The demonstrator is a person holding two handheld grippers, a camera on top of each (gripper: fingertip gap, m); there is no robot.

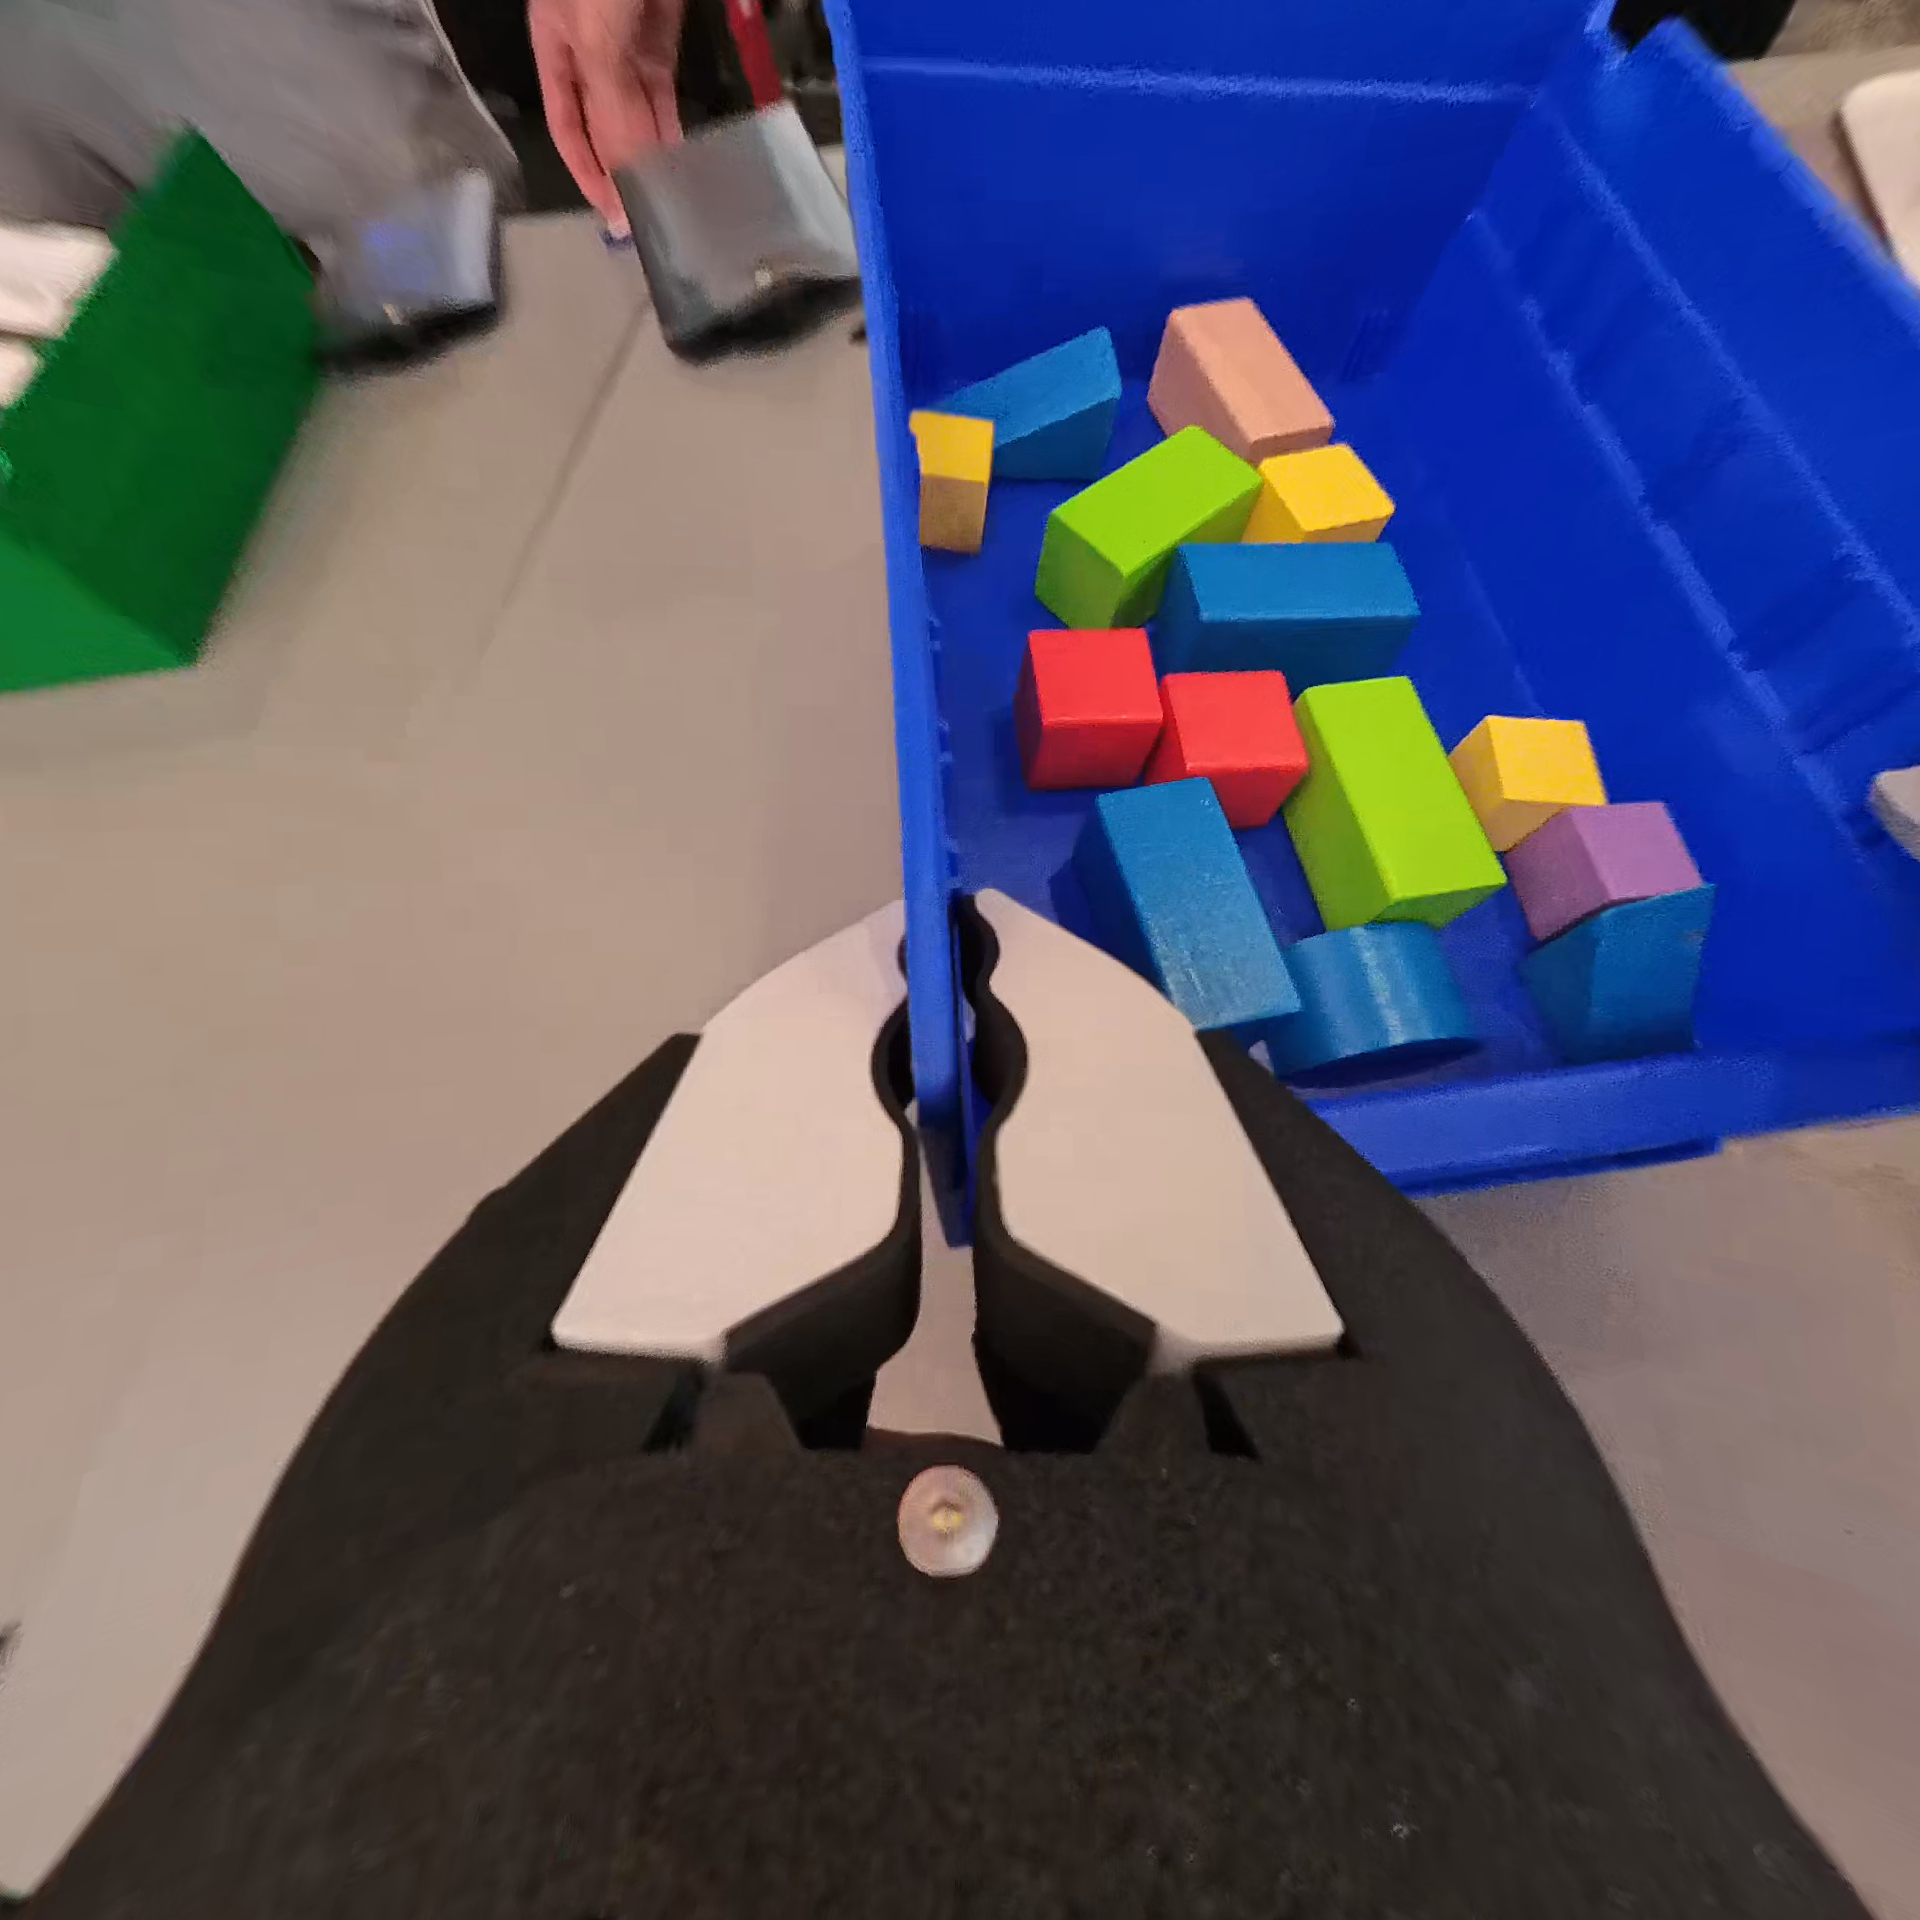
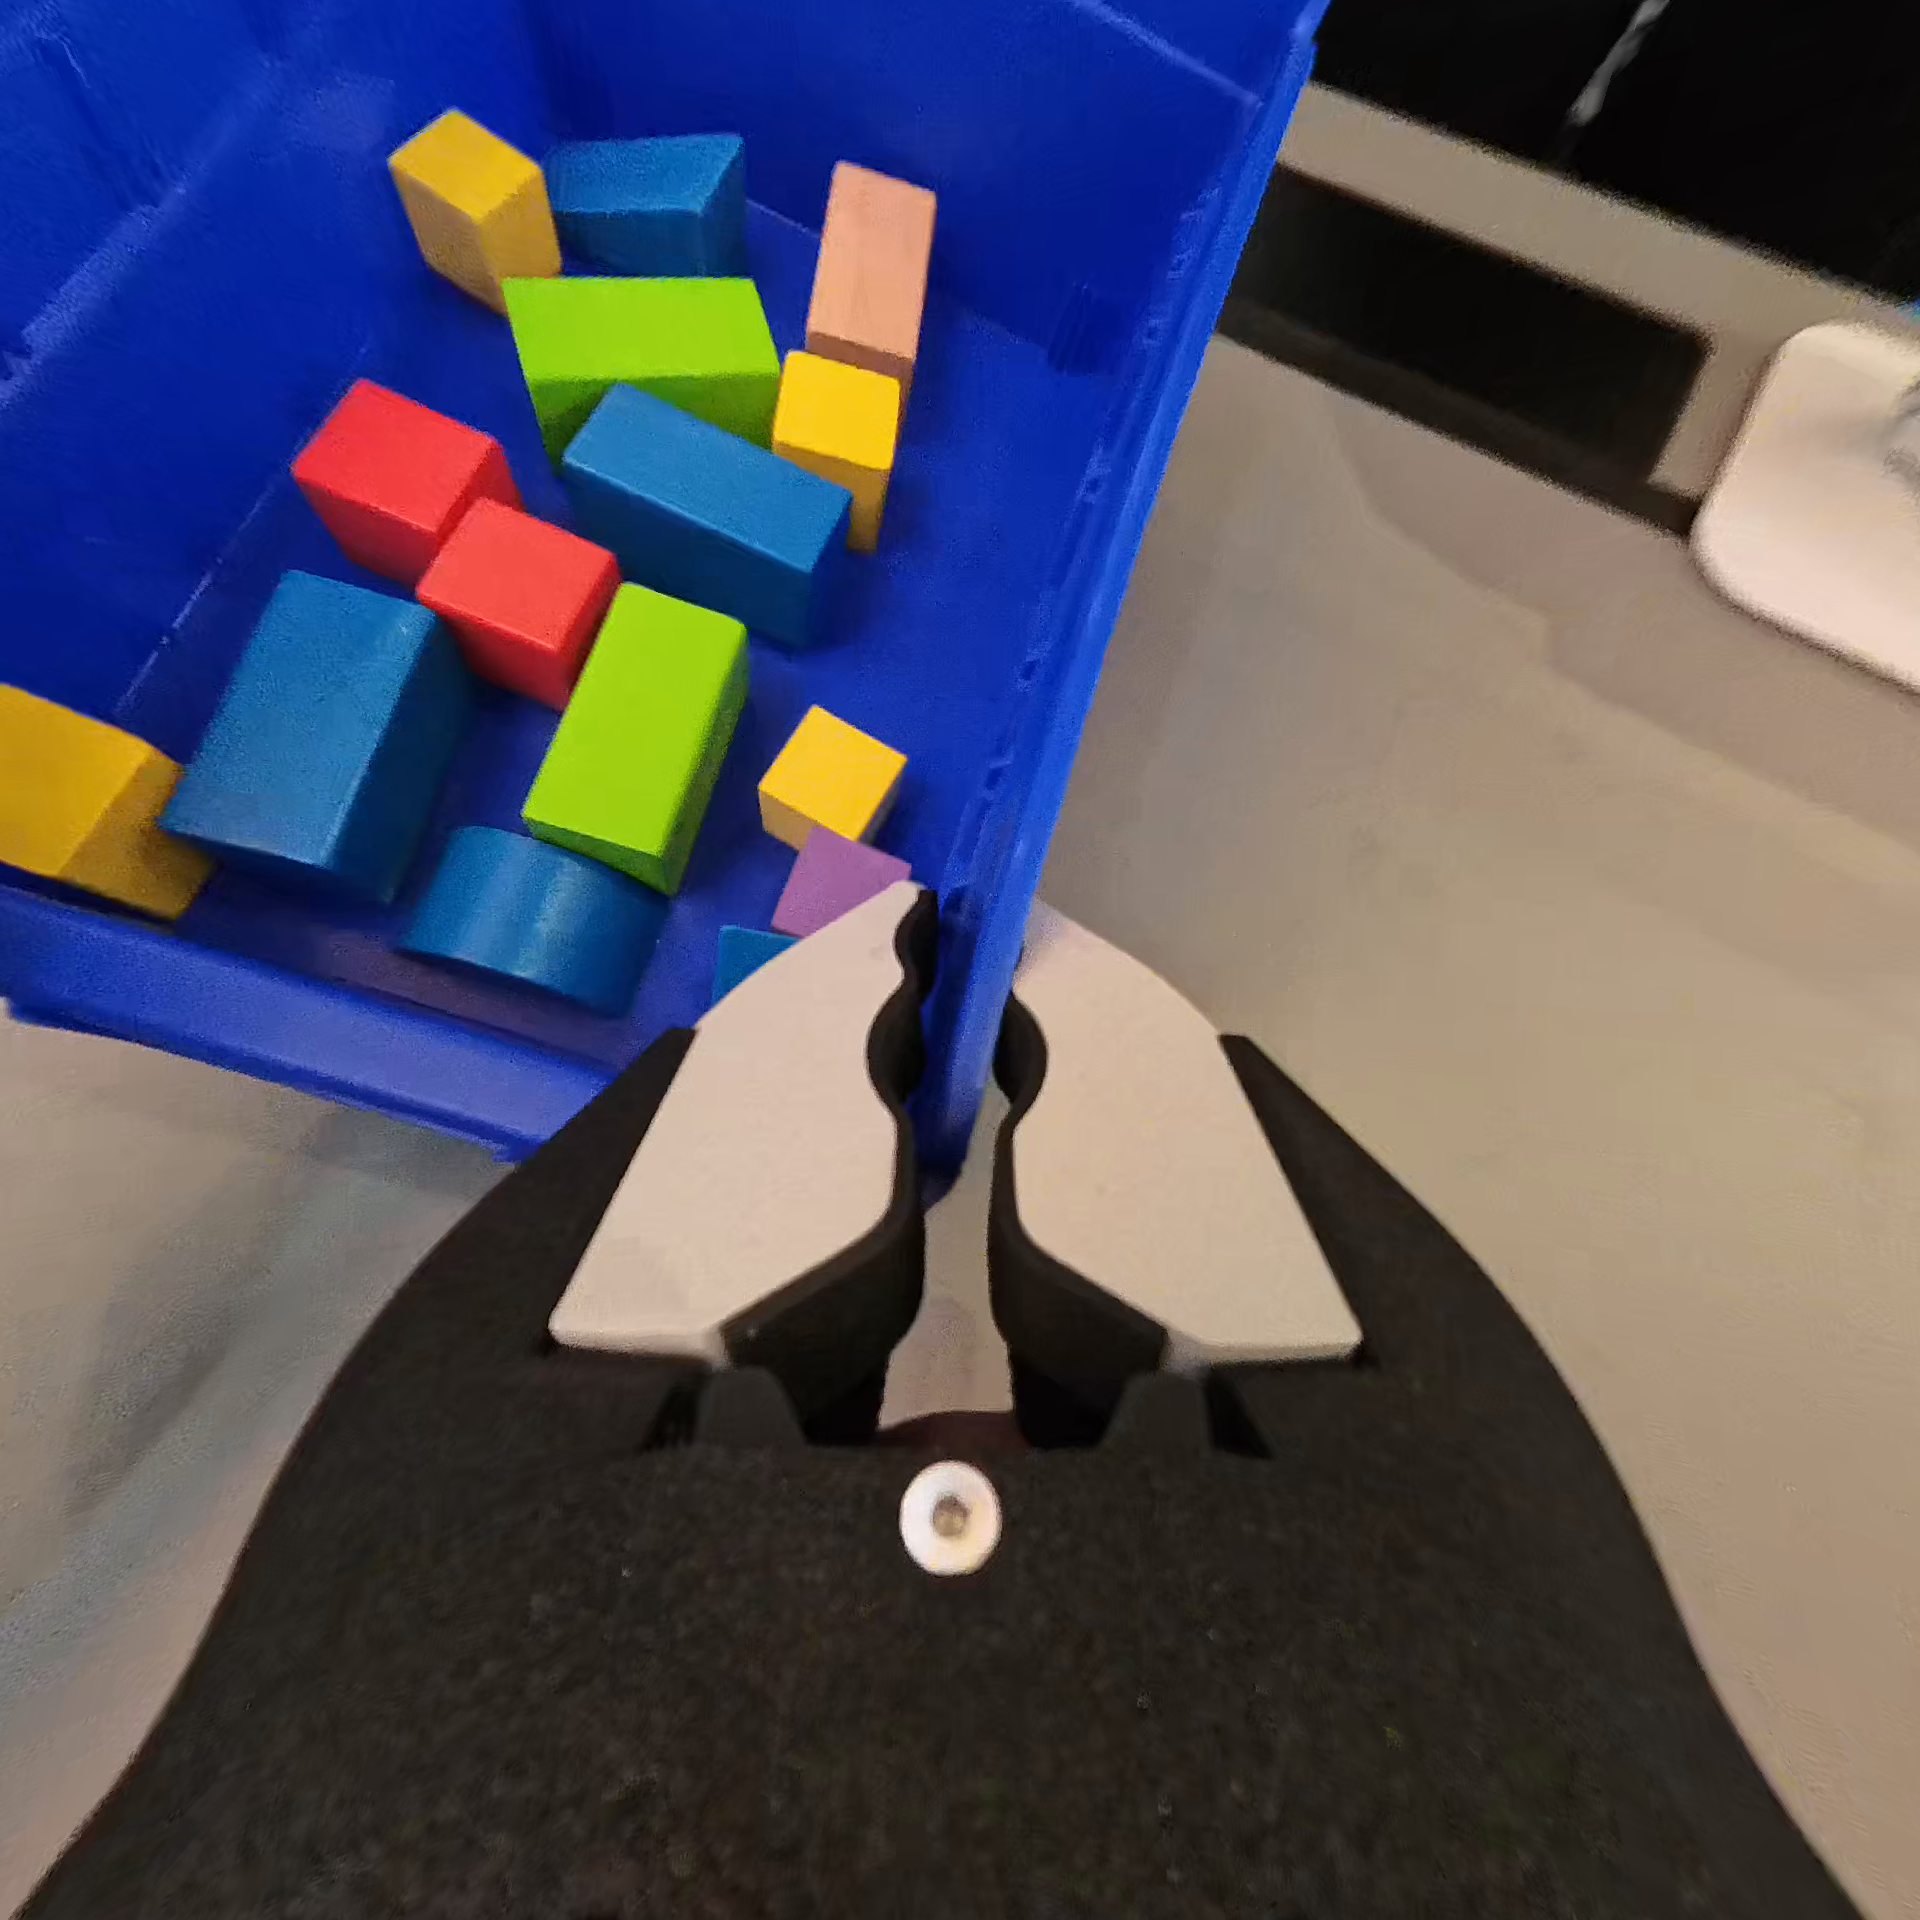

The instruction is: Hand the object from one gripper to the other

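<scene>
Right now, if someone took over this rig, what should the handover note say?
Left gripper: shut on the left wall of the blue bin.
Right gripper: shut on the bin's right wall.
The bin holds loose coloured blocks, all inside.
Done: both grippers grip the bin at once.
Left: one gripper must let go to complete the handover; which one, I cannot tell.

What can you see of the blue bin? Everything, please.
The blue bin is an open-topped, matte, plastic-looking box with ribbed walls. It holds loose coloured blocks across its floor. The left hand-held gripper is clamped on one side wall near a front corner; the right hand-held gripper is clamped on the opposite wall. The grey table shows beneath and around it; whether it rests there or is lifted is unclear.
</scene>
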